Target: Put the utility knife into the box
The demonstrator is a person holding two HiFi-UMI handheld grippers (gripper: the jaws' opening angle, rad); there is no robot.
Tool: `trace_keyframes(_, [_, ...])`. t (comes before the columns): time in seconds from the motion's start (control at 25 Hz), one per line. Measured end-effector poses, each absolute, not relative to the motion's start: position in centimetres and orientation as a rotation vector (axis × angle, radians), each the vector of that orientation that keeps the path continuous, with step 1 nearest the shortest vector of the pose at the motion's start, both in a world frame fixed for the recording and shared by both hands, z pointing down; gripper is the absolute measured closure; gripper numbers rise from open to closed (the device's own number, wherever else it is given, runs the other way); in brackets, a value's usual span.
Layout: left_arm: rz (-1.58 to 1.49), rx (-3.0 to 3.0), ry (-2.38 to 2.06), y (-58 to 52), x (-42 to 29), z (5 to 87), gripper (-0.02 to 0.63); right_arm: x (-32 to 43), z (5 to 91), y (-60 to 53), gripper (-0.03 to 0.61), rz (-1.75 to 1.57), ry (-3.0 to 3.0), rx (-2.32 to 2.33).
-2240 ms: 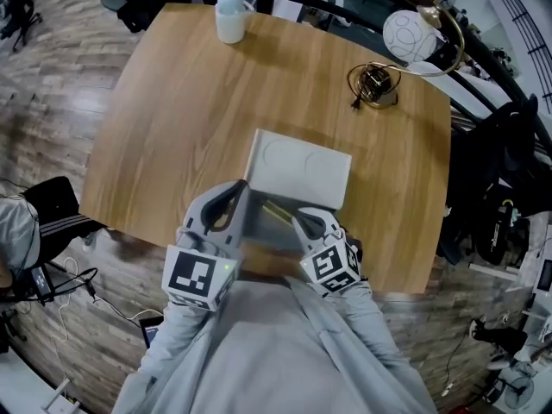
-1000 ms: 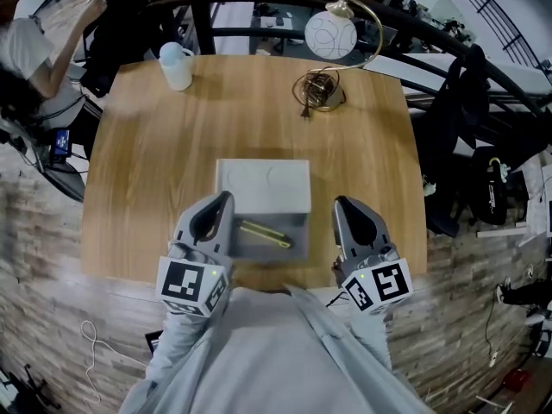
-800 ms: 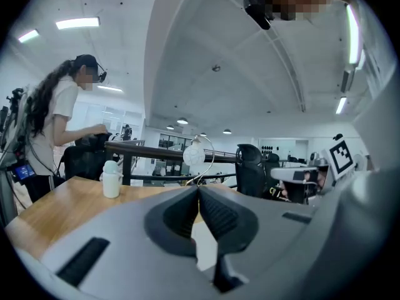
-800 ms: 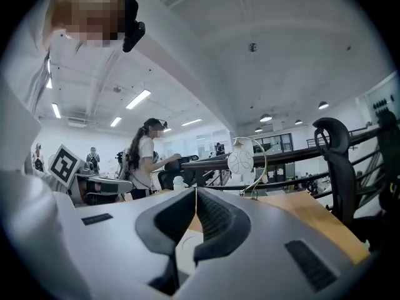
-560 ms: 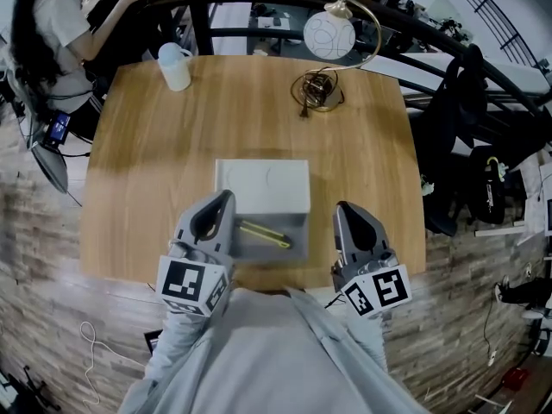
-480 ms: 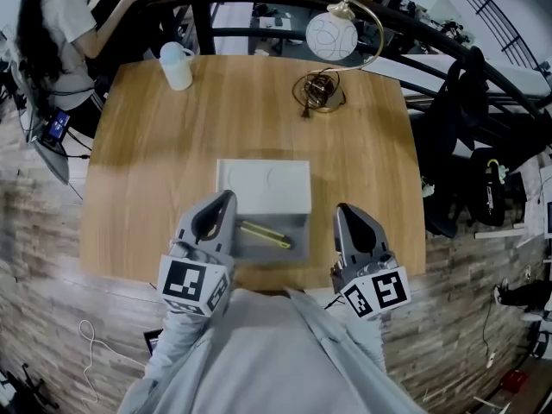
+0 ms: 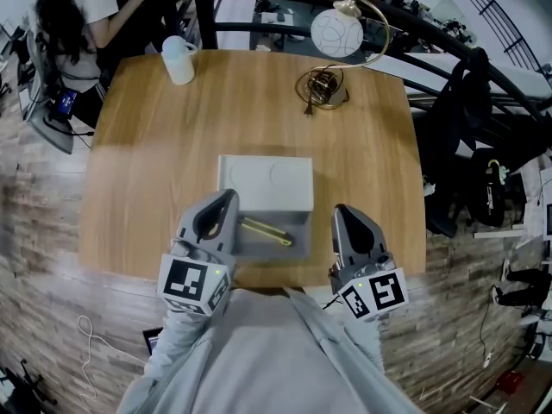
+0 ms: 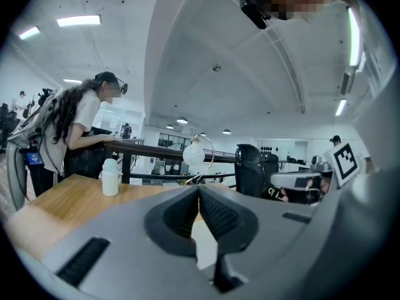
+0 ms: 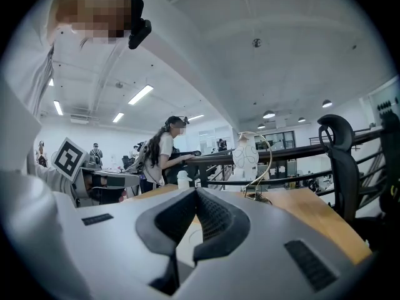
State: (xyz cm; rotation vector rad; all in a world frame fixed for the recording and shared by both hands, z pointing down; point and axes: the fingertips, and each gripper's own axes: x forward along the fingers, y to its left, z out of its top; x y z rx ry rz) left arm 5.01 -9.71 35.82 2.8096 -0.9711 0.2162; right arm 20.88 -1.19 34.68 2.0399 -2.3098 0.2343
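Note:
The yellow utility knife (image 7: 266, 229) lies slantwise in the grey tray of the box (image 7: 297, 250), whose white lid (image 7: 266, 184) stands open behind it, near the front edge of the wooden table (image 7: 155, 162). My left gripper (image 7: 226, 198) rests at the tray's left side; its jaws meet, with nothing between them (image 8: 199, 191). My right gripper (image 7: 341, 210) hovers a short way right of the box, apart from it, also shut and empty (image 9: 196, 192). From both gripper views the knife is hidden.
A white cup (image 7: 179, 60) stands at the table's far left corner. A globe lamp (image 7: 336, 33) with a coiled base (image 7: 321, 87) is at the far middle. A seated person (image 7: 78, 7) is beyond the far left. A black chair (image 7: 470, 136) stands to the right.
Earlier both grippers were at the box, the right one over the knife. The right gripper has since drawn away to the right, leaving the knife in the tray. Over the last second both barely moved.

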Motion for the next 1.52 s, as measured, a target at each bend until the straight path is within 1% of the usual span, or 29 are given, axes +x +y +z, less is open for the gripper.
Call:
trace_keyframes(0.44, [0.219, 2.803, -0.969, -9.6, 4.9, 36.2, 0.592, 19.8, 35.2, -1.5, 0.561, 0.186, -2.277, 1.978])
trace_keyframes(0.8, [0.225, 2.796, -0.979, -9.8, 4.5, 36.3, 0.592, 19.9, 35.6, -1.6, 0.561, 0.288, -2.330, 2.015])
trace_keyframes(1.52, [0.221, 2.801, -0.948, -10.3, 4.9, 36.5, 0.592, 19.1, 35.9, -2.1, 0.561, 0.265, -2.308, 1.984])
